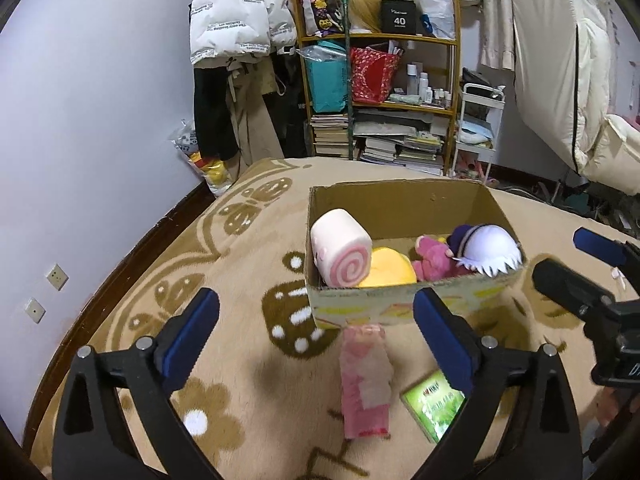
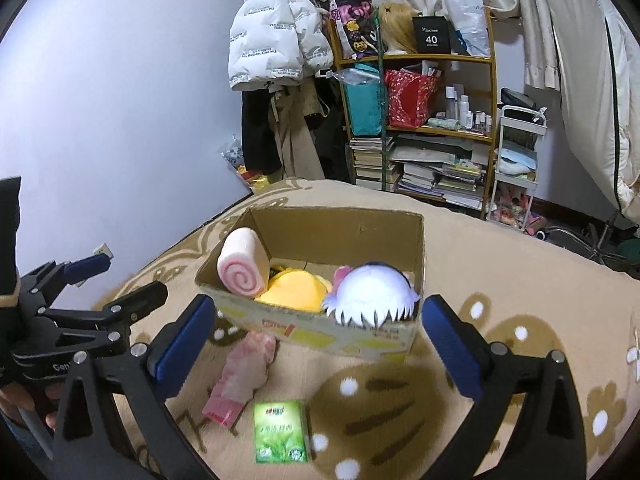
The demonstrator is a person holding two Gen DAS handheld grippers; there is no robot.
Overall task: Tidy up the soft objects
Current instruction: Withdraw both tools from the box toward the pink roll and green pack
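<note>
Hovering wide apart and empty, the left gripper (image 1: pixel 316 328) and right gripper (image 2: pixel 318 338) touch nothing. Four plush toys fill the cardboard box (image 2: pixel 416 236) mid-blanket (image 2: pixel 520 264); a pink packet (image 2: pixel 240 376) and green packet (image 2: pixel 282 432) lie before its near wall.

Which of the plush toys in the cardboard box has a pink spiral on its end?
The pink-and-white swiss-roll plush, leaning in the box's left corner; the other plushies show no spiral.

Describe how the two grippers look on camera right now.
Both match: the left gripper and right gripper have black triangular frames with silver rivets and blue pads on the fingers. White lettering marks each body. No cables visible.
</note>
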